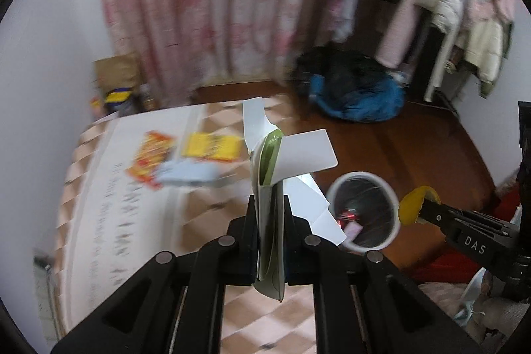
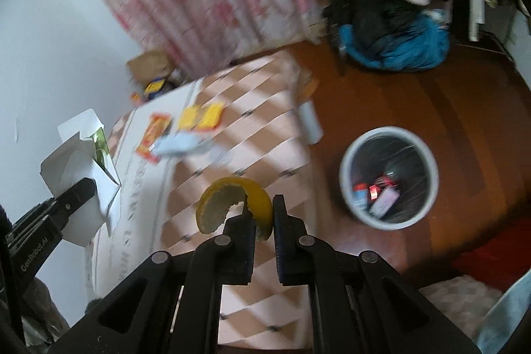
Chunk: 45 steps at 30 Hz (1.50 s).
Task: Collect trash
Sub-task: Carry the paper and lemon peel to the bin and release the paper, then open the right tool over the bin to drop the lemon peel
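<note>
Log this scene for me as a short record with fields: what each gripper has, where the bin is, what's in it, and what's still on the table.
left gripper: shut on white carton
right gripper: shut on yellow peel
bin: white, on the wooden floor beside the table
bin contents: several wrappers
left on table: yellow packet, red packet, pale blue item

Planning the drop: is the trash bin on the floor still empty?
No. In the right wrist view the trash bin already holds several items, among them red and white packages lying at its bottom.
</note>
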Each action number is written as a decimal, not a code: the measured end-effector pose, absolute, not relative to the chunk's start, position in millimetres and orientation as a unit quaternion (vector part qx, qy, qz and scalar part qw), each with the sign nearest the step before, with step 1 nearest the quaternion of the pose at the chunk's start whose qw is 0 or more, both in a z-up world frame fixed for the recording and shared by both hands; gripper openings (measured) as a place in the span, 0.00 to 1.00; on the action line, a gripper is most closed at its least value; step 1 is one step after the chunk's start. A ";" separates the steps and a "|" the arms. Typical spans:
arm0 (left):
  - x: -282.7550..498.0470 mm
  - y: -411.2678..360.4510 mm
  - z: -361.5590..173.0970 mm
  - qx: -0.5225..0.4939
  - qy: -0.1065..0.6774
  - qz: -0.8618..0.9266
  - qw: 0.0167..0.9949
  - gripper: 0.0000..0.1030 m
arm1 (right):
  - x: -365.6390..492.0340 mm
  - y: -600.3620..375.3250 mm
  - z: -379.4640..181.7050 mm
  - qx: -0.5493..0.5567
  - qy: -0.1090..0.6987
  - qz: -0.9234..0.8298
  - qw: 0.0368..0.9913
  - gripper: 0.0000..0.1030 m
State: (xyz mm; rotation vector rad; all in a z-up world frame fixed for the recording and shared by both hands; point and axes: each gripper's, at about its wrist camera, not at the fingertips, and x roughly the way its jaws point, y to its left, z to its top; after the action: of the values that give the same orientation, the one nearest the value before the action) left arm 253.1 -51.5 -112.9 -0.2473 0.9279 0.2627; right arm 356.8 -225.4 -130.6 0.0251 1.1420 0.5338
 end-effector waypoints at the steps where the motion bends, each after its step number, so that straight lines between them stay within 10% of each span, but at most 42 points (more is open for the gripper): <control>1: 264.5 -61.5 -114.8 -0.119 0.447 0.116 0.879 0.07 | 366.1 -239.9 -129.5 0.015 0.533 0.238 0.812 0.09; 24: 495.0 -173.6 -354.3 -0.171 0.646 -0.025 0.744 0.14 | 543.6 -394.1 -395.1 0.070 0.667 0.092 0.736 0.10; 28: 499.1 -180.5 -366.4 -0.142 0.655 -0.015 0.742 0.40 | 555.0 -396.0 -429.7 0.060 0.683 0.082 0.724 0.11; 30: 494.4 -181.8 -363.4 -0.132 0.649 -0.010 0.749 0.79 | 557.3 -395.6 -440.9 0.041 0.686 0.072 0.723 0.19; 32: 489.7 -182.1 -361.8 -0.123 0.645 -0.005 0.754 0.91 | 560.1 -394.5 -445.2 0.032 0.683 0.066 0.726 0.61; 34: 485.5 -182.1 -360.2 -0.113 0.645 0.002 0.756 0.92 | 557.9 -397.2 -444.1 0.030 0.681 0.066 0.729 0.83; 45: 477.8 -187.0 -339.3 -0.066 0.628 0.026 0.775 0.97 | 538.1 -399.6 -404.5 -0.014 0.670 0.034 0.742 1.00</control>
State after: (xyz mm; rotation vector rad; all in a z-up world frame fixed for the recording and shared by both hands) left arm 477.8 -187.0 -339.3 -0.1428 1.3584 0.0565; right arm 538.1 -399.6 -404.5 -0.0297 1.4681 0.0747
